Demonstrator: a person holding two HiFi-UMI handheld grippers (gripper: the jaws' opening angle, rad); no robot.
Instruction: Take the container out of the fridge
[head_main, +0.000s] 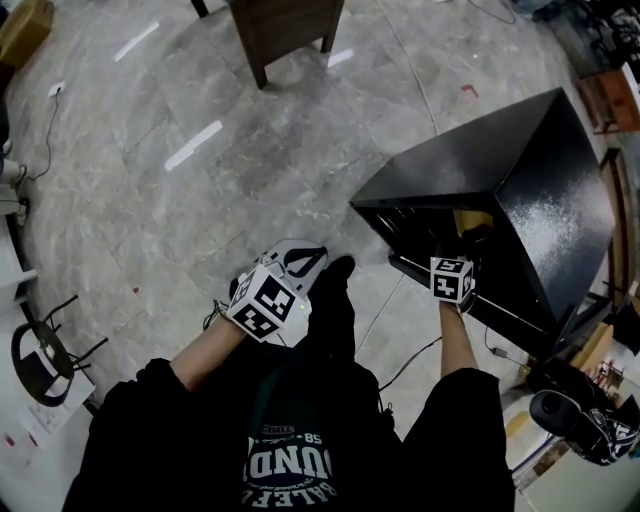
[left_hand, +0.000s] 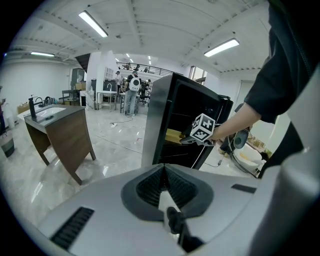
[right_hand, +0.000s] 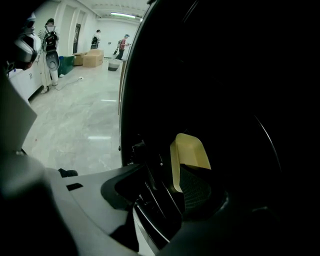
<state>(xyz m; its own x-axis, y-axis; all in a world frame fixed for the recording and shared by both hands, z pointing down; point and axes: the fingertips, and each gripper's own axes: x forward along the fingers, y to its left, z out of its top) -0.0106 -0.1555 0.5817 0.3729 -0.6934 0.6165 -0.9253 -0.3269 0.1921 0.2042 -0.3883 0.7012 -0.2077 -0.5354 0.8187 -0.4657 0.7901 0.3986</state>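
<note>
Lower centre of the head view, the left hand-held gripper (head_main: 300, 265) hangs over the grey floor (head_main: 250, 150), jaws closed together, empty. Right of it, the right hand-held gripper (head_main: 458, 250) reaches into the open black fridge (head_main: 540, 190), jaws wide apart, the yellow container (head_main: 472, 222) just ahead inside.

A small black fridge (head_main: 545, 190) is positioned on the floor. Its front is open and its interior is dark. A pale yellow container (head_main: 472, 221) is located inside the compartment, close to the open front. The container is shallow and rectangular, with rounded corners and a raised rim. It is not yet removed from the fridge.
</note>
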